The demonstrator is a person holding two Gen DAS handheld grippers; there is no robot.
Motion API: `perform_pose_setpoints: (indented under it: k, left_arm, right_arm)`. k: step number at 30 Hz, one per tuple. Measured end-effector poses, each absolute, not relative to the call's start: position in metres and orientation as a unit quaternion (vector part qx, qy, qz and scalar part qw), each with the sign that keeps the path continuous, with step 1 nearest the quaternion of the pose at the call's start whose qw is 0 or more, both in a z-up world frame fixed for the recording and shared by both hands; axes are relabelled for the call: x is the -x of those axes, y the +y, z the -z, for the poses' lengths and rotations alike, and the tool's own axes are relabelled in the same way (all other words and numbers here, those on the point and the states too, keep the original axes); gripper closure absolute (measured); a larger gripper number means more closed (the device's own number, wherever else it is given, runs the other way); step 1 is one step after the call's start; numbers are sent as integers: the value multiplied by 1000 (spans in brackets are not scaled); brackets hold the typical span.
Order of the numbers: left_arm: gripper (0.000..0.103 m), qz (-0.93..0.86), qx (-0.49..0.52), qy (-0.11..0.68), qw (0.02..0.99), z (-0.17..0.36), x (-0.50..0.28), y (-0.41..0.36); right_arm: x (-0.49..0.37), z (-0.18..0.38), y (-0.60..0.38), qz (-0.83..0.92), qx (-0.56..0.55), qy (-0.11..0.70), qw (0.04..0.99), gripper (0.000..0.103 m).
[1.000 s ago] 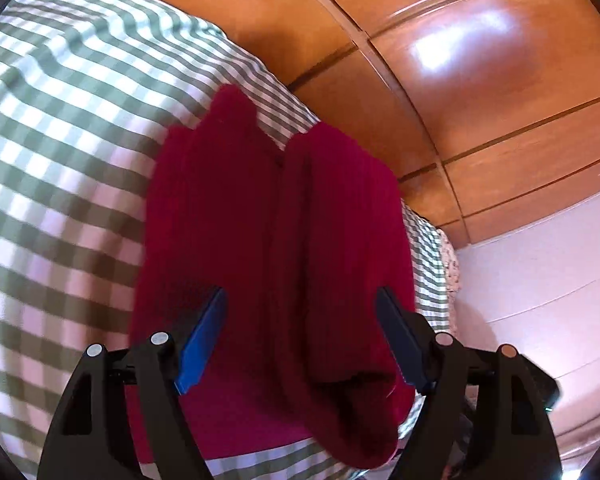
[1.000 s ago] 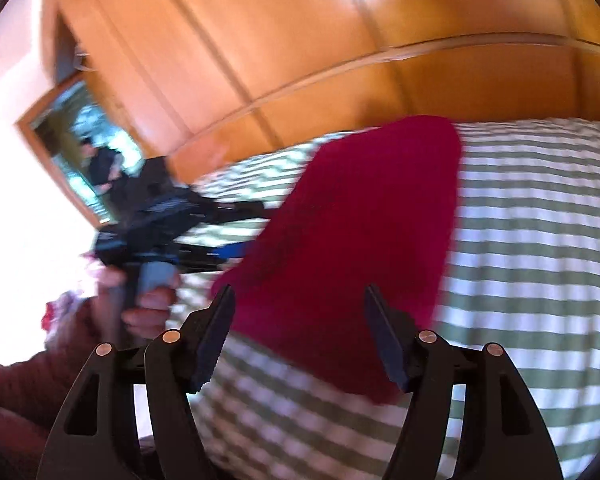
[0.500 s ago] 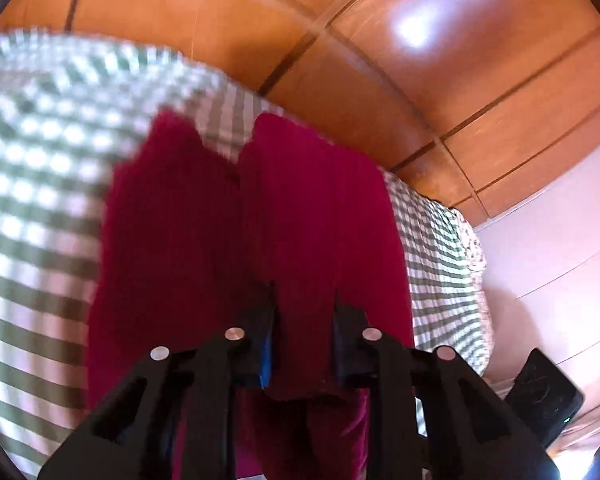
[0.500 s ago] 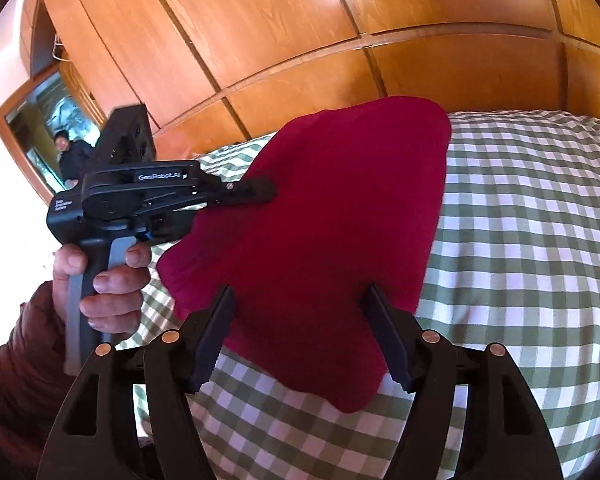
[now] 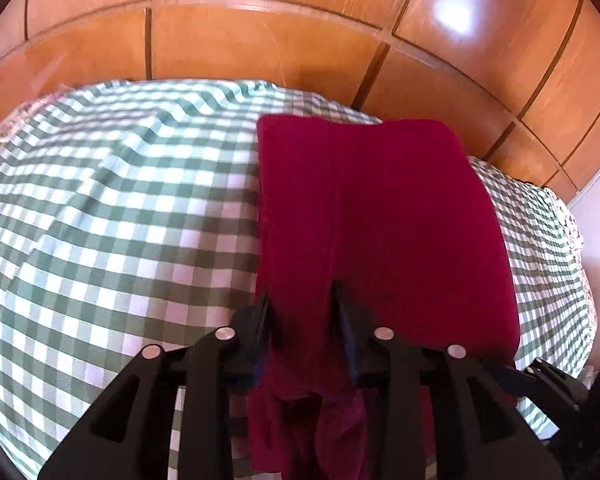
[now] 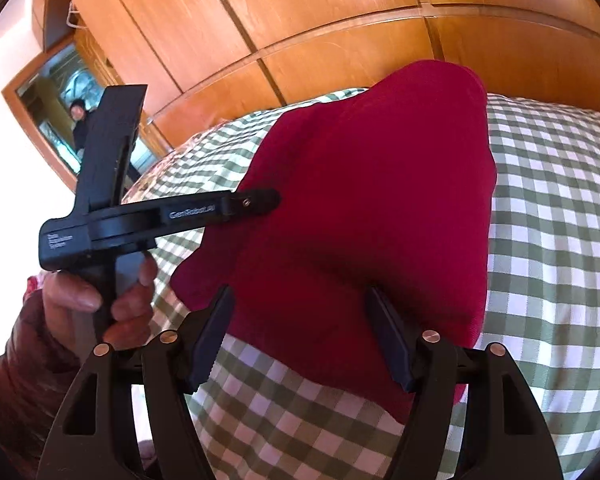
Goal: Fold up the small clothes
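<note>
1. The dark red garment [image 5: 380,220] lies folded on the green checked bedspread [image 5: 120,208], toward 1 o'clock in the left wrist view.
2. The left gripper [image 5: 302,308] pinches the garment's near edge.
3. The right gripper [image 6: 300,320] hovers spread wide, holding nothing, garment at 12 o'clock.
4. Wooden panels [image 6: 320,12] stand behind.

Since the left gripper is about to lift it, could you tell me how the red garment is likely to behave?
Probably floppy: the red garment already sags below the left gripper pinching its edge. It looks soft and light, draping over the checked bedcover, so the free part should hang and trail. It seems unlikely to slip, given the bunched cloth between the fingers.
</note>
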State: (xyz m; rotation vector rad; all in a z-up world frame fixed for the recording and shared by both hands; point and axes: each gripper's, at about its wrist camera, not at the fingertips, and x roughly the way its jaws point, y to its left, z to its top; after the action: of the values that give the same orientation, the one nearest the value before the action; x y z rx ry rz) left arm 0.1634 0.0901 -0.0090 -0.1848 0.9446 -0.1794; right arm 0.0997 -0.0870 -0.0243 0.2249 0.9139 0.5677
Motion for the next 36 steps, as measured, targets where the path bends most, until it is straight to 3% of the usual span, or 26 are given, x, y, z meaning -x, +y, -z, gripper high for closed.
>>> perform_pose_setpoints:
  k: [10, 22, 30, 36]
  left_arm:
    - [64, 45, 37, 402, 914, -11, -137, 84]
    - [61, 35, 23, 395, 918, -11, -134, 82]
    - [59, 40, 22, 400, 915, -4, -141, 87]
    - [55, 42, 27, 413, 909, 10, -150, 90]
  right_arm:
    - [-87, -10, -131, -244, -127, 402, 873, 36]
    - [-154, -24, -115, -203, -67, 404, 889, 36]
    - [-205, -16, -102, -163, -35, 430, 887, 36]
    - [-246, 25, -97, -111, -7, 471, 875, 36]
